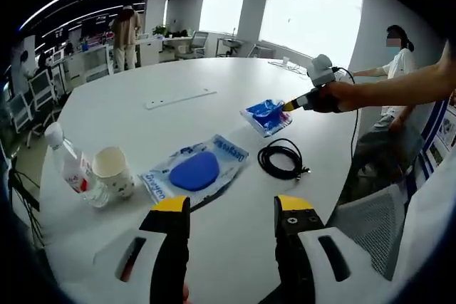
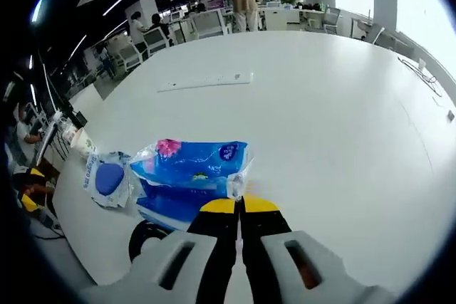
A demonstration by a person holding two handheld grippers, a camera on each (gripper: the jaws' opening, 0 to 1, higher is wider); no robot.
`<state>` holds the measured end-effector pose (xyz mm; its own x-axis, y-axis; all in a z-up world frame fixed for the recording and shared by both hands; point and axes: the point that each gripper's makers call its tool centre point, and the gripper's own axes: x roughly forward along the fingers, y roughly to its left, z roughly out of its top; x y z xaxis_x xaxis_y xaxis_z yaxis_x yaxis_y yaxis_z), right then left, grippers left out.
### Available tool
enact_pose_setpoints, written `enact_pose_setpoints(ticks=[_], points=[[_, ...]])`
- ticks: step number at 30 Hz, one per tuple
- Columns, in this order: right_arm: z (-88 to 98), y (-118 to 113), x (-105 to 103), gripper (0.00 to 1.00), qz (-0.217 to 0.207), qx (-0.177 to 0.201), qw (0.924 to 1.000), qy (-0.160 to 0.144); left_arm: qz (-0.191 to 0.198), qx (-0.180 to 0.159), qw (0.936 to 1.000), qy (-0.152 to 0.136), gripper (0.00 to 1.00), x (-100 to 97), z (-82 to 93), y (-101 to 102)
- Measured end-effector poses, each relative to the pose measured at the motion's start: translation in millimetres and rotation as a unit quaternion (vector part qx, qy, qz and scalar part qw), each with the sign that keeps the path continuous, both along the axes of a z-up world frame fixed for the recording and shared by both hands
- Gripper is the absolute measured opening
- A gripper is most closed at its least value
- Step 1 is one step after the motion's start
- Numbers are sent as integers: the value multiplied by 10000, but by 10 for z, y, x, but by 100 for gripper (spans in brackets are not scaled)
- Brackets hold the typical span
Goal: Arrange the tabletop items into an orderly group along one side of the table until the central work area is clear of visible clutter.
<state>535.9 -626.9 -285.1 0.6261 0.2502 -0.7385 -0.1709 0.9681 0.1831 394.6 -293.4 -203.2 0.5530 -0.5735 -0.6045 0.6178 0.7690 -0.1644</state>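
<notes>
Jaws of my left gripper (image 1: 231, 211) stand parted and empty at six o'clock, over bare bench (image 1: 142, 76). From nine o'clock toward three lie a water bottle (image 1: 71, 167), a paper cup (image 1: 114, 171), a clear packet with a blue pad (image 1: 194, 171), a coiled black cable (image 1: 281, 159), then the blue tissue pack (image 1: 265, 115). My right gripper (image 2: 240, 206) has its jaws clenched on that pack's edge. Everything sits scattered mid-bench, so I judge the grouping barely begun. Printing on the packets is too small to read.
</notes>
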Motion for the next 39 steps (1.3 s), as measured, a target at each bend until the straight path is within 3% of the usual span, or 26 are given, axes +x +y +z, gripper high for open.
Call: enact_pose_setpoints(ticks=[10,21,39], points=[[-177,3,-1,0,48,-26,9998,213,113,51,9999,51,47,-26,-31,58],[-272,-21,-33,0,101,-76,9995,305,61,76,9999,65,47,-9,-33,-15],[-253,-41,-54,2,70,-154,9994,310,102,106,9999,85,47,-35,-42,52]])
